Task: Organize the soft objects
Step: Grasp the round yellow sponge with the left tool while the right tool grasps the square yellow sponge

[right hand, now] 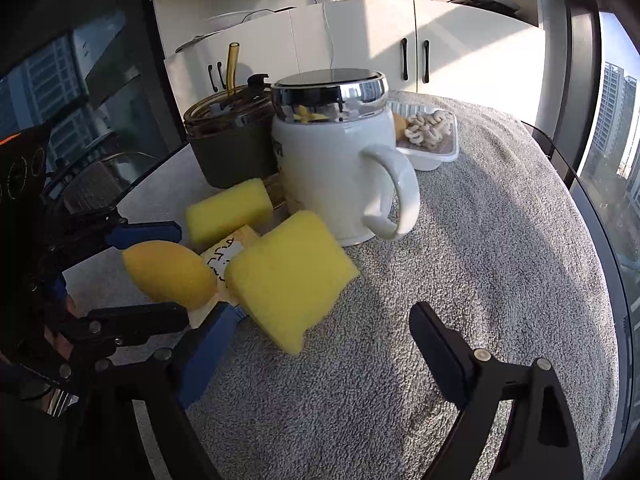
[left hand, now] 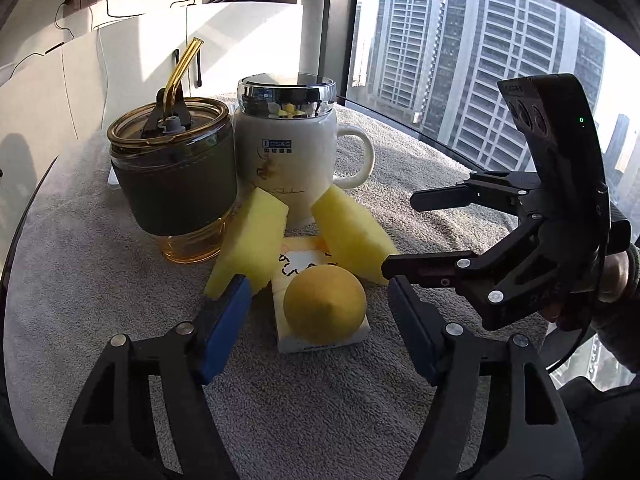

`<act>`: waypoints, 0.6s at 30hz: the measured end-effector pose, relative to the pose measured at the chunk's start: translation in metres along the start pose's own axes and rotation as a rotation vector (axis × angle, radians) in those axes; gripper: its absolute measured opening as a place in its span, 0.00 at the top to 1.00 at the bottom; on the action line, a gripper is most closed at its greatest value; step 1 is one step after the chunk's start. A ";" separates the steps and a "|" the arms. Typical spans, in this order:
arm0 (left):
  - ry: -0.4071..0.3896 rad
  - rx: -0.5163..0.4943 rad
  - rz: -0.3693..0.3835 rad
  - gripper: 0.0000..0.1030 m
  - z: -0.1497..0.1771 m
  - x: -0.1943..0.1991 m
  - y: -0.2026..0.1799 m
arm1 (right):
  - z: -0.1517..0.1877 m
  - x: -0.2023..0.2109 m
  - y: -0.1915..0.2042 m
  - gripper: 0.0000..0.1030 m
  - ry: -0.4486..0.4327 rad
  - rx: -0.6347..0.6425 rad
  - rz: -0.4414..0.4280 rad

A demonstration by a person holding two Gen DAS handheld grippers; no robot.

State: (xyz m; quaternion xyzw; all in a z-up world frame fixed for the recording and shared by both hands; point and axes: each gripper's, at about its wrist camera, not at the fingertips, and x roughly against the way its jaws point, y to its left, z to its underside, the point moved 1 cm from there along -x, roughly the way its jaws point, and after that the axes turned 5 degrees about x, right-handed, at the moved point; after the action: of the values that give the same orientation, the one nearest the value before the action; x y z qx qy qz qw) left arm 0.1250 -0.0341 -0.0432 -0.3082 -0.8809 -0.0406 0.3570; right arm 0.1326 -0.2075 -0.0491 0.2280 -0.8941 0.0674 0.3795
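Grey towelling [right hand: 480, 240] is covering the round bench [left hand: 24, 240], whose dark rim is curving along tall windows with tower blocks outside; white cupboards [right hand: 360, 40] are standing behind it. Near the middle, a white mug [right hand: 332, 176] with a chrome lid is sitting just beside an amber glass tumbler [left hand: 176, 184] with a dark sleeve and a straw. Two yellow sponges are leaning in front of them: one sponge [left hand: 250, 248] is tilting against the tumbler's base, the other sponge [right hand: 290, 276] is slanting up toward the mug. Between them a small printed packet [left hand: 304, 260] is lying flat, and a yellow lemon-shaped soft toy [left hand: 325, 303] is resting on top of it. A white tray of pale rings [right hand: 430, 136] is sitting behind the mug, toward the far edge.

The left claw [left hand: 320, 328] is standing wide open and gripping nothing, its blue pads [left hand: 228, 328] flanking the lemon toy without touching it. The right claw [right hand: 320, 360] is also spread wide and empty, hovering low over the towel with one blue pad just beside the nearer sponge's lower corner. In the left view its black fingers are reaching in from the window side, tips close to that sponge.

Open towel is stretching to the right of the mug as far as the rim.
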 end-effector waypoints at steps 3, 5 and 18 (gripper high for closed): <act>-0.001 0.000 0.018 0.39 0.000 0.001 -0.001 | -0.002 -0.004 0.002 0.12 0.001 0.006 -0.012; 0.004 -0.001 0.031 0.40 0.000 0.001 -0.002 | -0.004 -0.006 0.003 0.12 0.000 0.010 -0.021; 0.026 0.030 0.054 0.59 0.003 0.001 0.001 | -0.008 -0.015 0.008 0.12 0.006 0.017 -0.045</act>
State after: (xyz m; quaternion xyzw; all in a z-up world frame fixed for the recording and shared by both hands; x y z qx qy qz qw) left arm 0.1231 -0.0320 -0.0449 -0.3257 -0.8681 -0.0217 0.3740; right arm 0.1428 -0.1925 -0.0536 0.2510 -0.8871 0.0671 0.3815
